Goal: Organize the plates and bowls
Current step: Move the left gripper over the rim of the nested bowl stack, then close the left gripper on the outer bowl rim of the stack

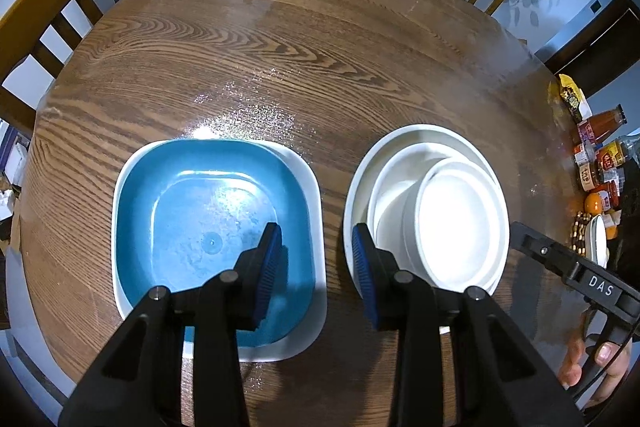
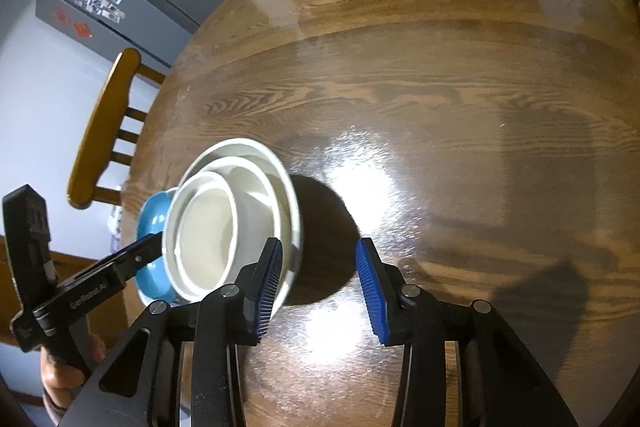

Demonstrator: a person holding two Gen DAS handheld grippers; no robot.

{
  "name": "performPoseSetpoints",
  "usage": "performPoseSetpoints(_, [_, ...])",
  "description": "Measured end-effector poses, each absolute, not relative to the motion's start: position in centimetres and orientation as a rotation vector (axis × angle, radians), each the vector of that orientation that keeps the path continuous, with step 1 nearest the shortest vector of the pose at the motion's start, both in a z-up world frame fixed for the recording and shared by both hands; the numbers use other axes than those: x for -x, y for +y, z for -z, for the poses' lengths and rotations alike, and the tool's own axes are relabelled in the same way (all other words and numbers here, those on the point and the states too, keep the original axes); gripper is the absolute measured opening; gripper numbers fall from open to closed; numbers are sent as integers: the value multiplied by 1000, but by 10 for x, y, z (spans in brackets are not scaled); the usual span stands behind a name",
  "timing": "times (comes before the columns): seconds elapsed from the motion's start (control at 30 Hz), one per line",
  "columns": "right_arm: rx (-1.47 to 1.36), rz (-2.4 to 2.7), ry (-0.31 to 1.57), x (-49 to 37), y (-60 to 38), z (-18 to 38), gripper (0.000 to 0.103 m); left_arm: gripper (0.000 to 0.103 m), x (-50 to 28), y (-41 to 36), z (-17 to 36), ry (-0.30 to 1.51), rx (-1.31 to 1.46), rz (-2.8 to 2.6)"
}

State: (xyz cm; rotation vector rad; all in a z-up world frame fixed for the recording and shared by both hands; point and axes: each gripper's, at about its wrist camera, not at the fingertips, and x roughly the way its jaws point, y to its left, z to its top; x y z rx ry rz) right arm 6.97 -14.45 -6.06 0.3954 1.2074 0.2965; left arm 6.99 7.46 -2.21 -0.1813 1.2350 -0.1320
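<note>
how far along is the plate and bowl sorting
Mostly done, it looks: three round white bowls sit nested, smallest inside, and the square blue plate lies on a square white plate beside them on the round wooden table. Nothing is in hand: the left gripper and right gripper both hang open and empty. No loose dishes show.

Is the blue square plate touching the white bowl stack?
Apart. Left wrist view shows bare wood between the blue square plate and the white bowl stack.
</note>
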Motion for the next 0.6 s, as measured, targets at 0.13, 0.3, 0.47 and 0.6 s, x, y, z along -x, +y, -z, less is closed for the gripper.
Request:
performPoseSetpoints(0.13, [-365, -279, 1222, -72, -140, 62, 42, 34, -71, 73, 25, 1244, 176, 129])
performPoseSetpoints(0.3, [-320, -249, 1220, -75, -135, 61, 42, 36, -75, 73, 26, 1253, 172, 120])
performPoseSetpoints(0.47, [-312, -248, 1236, -79, -132, 67, 41, 34, -82, 69, 30, 1270, 163, 120])
performPoseSetpoints(0.6, [-327, -256, 1239, -80, -133, 70, 41, 27, -82, 63, 31, 1272, 145, 124])
